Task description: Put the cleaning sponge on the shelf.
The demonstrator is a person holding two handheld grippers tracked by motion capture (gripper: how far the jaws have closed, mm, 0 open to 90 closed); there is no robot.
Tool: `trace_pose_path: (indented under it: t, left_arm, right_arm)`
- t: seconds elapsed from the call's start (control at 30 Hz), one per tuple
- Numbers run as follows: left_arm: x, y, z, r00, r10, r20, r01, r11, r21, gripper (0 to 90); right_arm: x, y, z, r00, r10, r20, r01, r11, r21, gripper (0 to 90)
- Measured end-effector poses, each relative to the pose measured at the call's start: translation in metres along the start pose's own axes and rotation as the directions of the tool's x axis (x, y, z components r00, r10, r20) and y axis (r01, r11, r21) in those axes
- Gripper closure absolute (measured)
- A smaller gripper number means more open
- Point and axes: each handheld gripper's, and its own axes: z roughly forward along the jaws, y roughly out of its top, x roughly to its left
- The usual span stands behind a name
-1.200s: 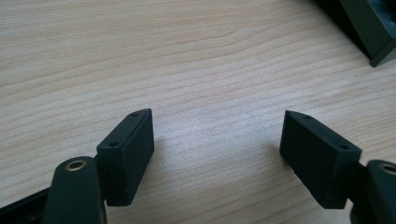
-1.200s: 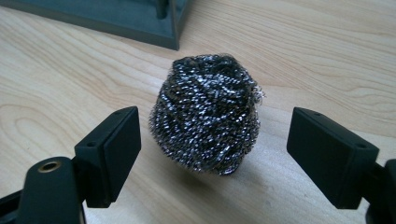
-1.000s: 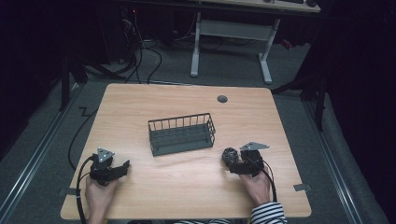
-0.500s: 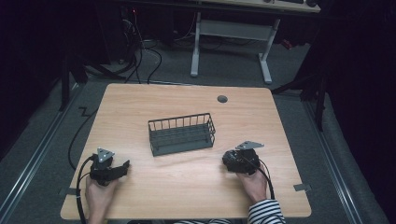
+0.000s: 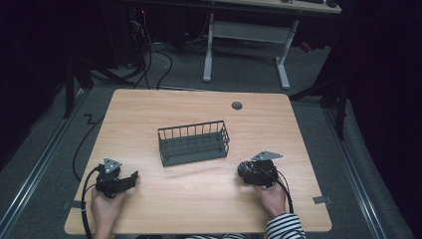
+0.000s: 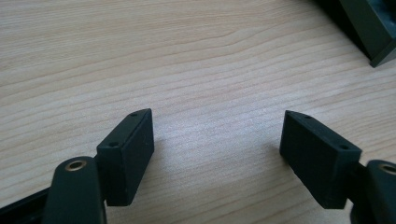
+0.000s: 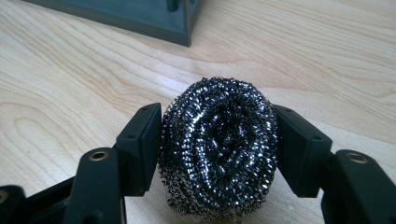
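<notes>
A round steel-wool scourer (image 7: 219,149) lies on the wooden table, and my right gripper (image 7: 218,149) has just closed its jaws onto it, one pad pressing each side. From above, the scourer (image 5: 246,171) shows as a dark ball at the tip of the right gripper (image 5: 249,172), near the table's front right. A dark wire basket (image 5: 194,143) stands in the middle of the table, just beyond it. My left gripper (image 5: 130,178) rests at the front left. In its own view the left gripper (image 6: 217,149) stands open over bare wood with nothing between the jaws.
The basket's base corner (image 7: 140,18) lies close ahead of the scourer, and another corner of the basket (image 6: 369,28) shows at the far right of the left gripper view. A grey cable grommet (image 5: 237,105) sits near the table's far edge. A desk frame (image 5: 249,35) stands beyond the table.
The right gripper has shifted slightly toward the table's front, and its dark front end now looks bunched tight on the scourer. The left hand and the basket have stayed put.
</notes>
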Motion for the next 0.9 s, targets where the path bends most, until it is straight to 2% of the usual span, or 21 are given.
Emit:
trace_pose_path:
  t: [0.27,0.53,0.9]
  left_arm:
    - [0.0,0.0,0.0,1.0,0.0,0.0,0.0,1.0,0.0,26.6]
    - [0.0,0.0,0.0,1.0,0.001,0.001,-0.001,1.0,0.001,26.5]
    - [0.0,0.0,0.0,1.0,0.002,0.0,-0.002,1.0,0.002,26.4]
  right_arm:
    - [0.002,0.004,-0.008,0.9999,-0.011,-0.011,0.011,1.0,-0.005,39.4]
    - [0.001,0.01,-0.016,0.9986,0.008,-0.053,-0.009,1.0,-0.017,39.7]
    - [0.002,0.03,-0.032,0.9935,0.0,-0.114,-0.005,0.999,-0.044,39.7]
